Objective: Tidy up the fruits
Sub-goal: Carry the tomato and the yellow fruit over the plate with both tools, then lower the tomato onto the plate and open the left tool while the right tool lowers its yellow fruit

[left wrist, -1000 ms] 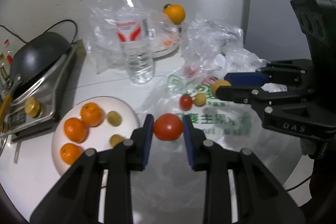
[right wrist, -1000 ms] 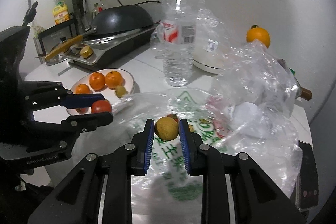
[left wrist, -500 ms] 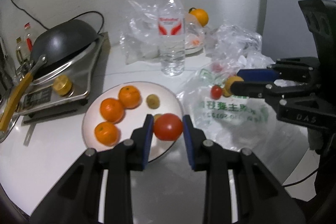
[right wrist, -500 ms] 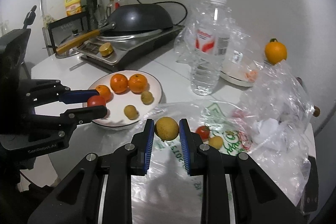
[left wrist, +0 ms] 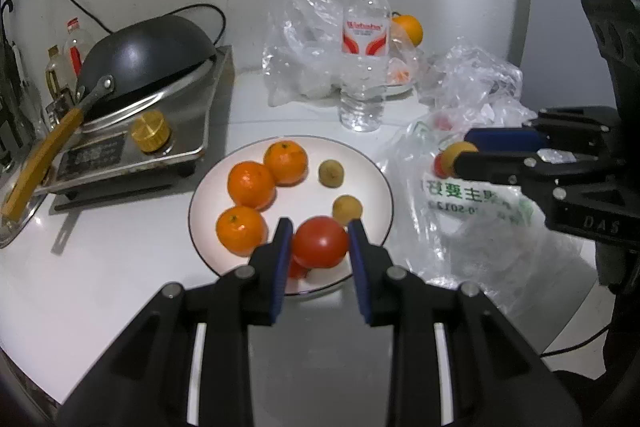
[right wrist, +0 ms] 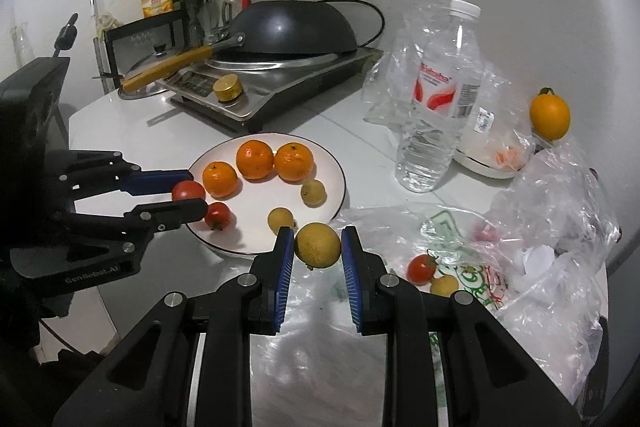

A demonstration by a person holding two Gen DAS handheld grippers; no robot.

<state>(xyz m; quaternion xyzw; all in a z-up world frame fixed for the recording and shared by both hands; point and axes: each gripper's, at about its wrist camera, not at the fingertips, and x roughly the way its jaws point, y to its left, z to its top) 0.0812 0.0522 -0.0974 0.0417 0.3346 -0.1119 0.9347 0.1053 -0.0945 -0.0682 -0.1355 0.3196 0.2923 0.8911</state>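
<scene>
While held over near rim of white plate (left wrist: 382, 183), red tomato (left wrist: 320, 242) is clamped between closed jaws of left gripper (left wrist: 319, 243). Yellow-brown fruit (right wrist: 317, 245) is pinched by closed right gripper (right wrist: 317, 247), just beside plate edge, above printed plastic bag (right wrist: 460, 271). Three oranges (left wrist: 251, 184), two small brownish fruits (left wrist: 331, 173) and second tomato (right wrist: 217, 215) are seen on plate. Water bottle (left wrist: 365, 51) stands behind.
</scene>
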